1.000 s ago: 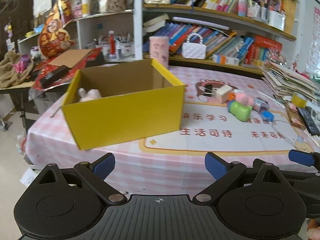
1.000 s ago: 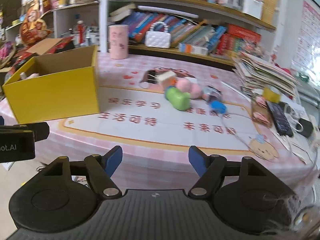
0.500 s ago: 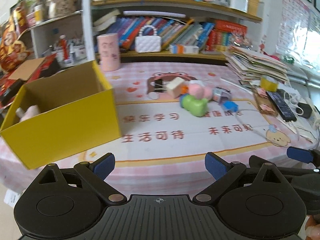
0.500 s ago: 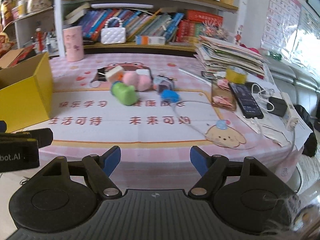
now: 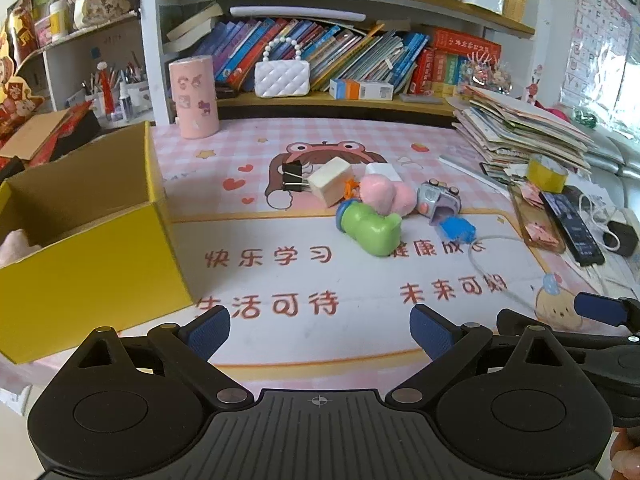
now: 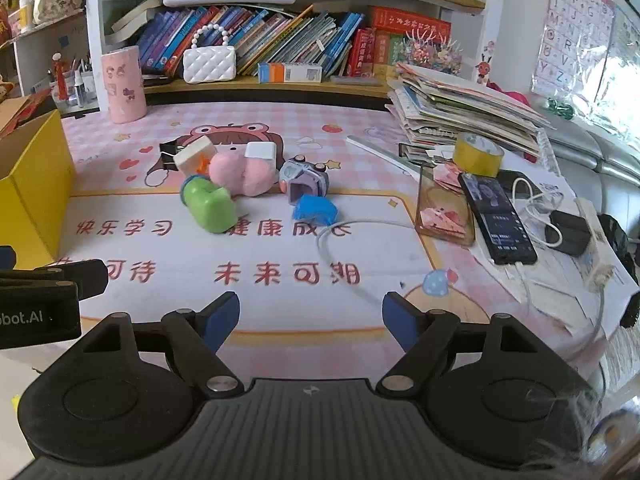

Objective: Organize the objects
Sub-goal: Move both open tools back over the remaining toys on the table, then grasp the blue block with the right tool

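A yellow cardboard box stands at the table's left, with a pink soft thing inside; its corner shows in the right wrist view. A cluster of small things lies mid-table: a green toy, a pink plush, a cream block, a black binder clip, a grey-blue toy and a blue piece. My left gripper and right gripper are both open and empty, near the table's front edge, well short of the cluster.
A pink cylinder and a white purse stand at the back by the bookshelf. A pile of books, a yellow tape roll, a phone and white cables fill the right side.
Both views have swung right and closer to the table; the box has slid to the left edge and the toy cluster now sits near the middle. Both grippers stay open.
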Available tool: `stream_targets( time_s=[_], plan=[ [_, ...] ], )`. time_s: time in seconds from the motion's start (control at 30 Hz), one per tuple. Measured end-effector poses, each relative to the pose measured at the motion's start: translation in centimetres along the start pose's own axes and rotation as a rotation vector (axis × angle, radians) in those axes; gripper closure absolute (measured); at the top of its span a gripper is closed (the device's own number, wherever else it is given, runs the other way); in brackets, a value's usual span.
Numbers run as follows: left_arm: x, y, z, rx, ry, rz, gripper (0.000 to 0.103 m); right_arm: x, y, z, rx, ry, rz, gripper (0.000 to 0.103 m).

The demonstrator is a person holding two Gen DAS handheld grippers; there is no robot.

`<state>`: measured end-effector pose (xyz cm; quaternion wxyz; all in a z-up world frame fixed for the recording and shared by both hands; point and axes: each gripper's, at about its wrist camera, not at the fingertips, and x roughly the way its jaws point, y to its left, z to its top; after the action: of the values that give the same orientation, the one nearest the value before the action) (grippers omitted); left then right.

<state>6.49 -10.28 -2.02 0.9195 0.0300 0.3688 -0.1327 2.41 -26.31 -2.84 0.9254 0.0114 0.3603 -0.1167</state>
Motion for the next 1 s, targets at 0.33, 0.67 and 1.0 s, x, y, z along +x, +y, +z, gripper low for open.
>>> stream_targets(
  time_s=[0.33, 0.67, 1.0],
  plan=[
    [4.6, -1.3, 3.7, -0.064, 0.011, 0.054, 0.005, 5.6, -2.1, 3.7, -0.021, 0.01, 0.047, 0.025],
    [9.8, -3.0, 7.4, -0.103, 0.035, 0.112, 0.005, 11.8, -3.5, 7.6, -0.041, 0.001, 0.114, 0.026],
    [12.1, -3.4, 8.7, -0.136, 0.058, 0.174, 0.005, 17.1, -3.3, 8.4, -0.087, 0.11, 0.181, 0.045]
  ],
)
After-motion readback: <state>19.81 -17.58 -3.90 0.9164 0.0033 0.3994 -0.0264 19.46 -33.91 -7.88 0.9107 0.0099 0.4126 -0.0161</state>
